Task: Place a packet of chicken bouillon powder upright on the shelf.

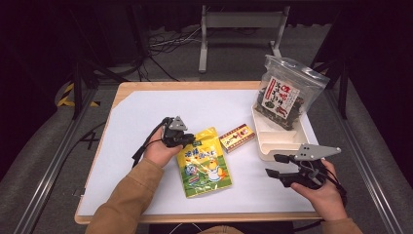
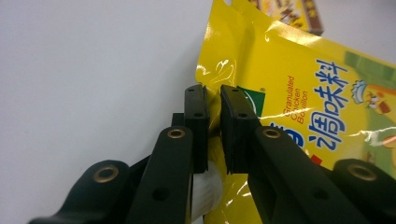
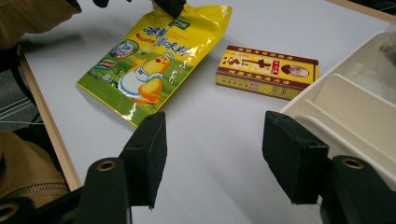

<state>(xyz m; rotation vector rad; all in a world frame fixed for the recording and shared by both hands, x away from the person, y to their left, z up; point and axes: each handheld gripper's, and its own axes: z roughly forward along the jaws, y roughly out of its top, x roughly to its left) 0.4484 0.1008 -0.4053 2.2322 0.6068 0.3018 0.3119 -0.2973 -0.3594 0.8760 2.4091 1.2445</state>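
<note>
the left gripper (image 1: 187, 141) has its jaws pinched on the top left corner of the yellow pouch (image 1: 204, 163), the thin edge caught between the pads. the pouch lies on the white table (image 1: 141, 117), near the middle, slanting toward the near edge. just right of it sits a small red and yellow box (image 1: 237, 137). the right gripper (image 1: 276, 165) rests at the near right with its jaws wide apart and nothing between them, beside the white tray (image 1: 275, 141). a bag of dark snacks (image 1: 287, 92) stands in the tray's far end.

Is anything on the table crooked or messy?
Nothing is spilled or broken. The clear seaweed bag stands tilted in the white tray. The left claw pinches the yellow bouillon pouch by its top edge.
</note>
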